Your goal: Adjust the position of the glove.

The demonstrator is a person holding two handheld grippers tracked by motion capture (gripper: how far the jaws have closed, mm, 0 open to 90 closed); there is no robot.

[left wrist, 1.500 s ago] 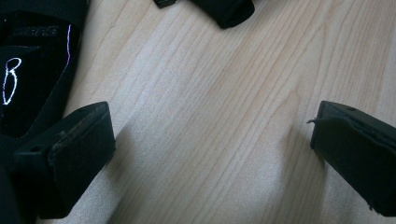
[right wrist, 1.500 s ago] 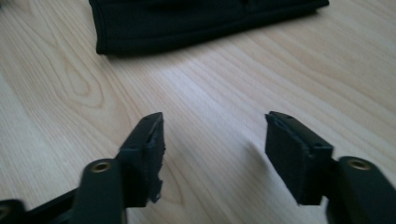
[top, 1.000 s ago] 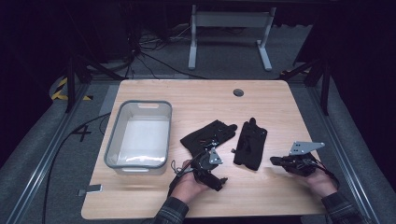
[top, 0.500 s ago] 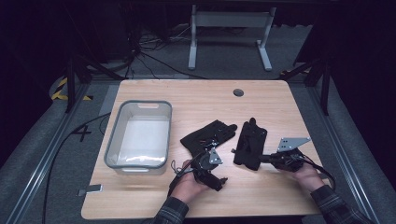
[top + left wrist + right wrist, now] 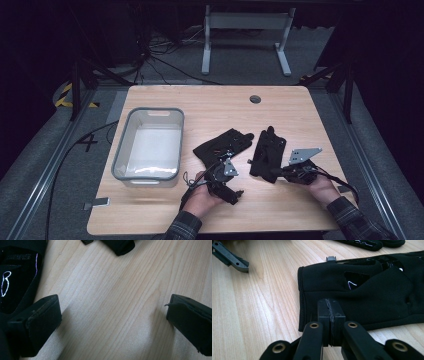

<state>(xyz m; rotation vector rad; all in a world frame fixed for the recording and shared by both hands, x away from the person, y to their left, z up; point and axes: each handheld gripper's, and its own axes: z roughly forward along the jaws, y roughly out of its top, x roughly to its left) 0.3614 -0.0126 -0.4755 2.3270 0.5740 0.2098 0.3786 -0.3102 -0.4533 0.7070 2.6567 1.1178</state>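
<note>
The right glove (image 5: pixel 372 290) runs off the picture's right edge, its fingers out of sight.

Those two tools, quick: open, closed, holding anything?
Left tool: open, holding nothing, over bare table.
Right tool: closed, empty, at the black glove cuff.

Both hands come in over the table's near edge. The left gripper (image 5: pixel 239 194) lies low with its jaws wide apart. The right gripper (image 5: pixel 274 173) points left, its jaws pressed together.
</note>
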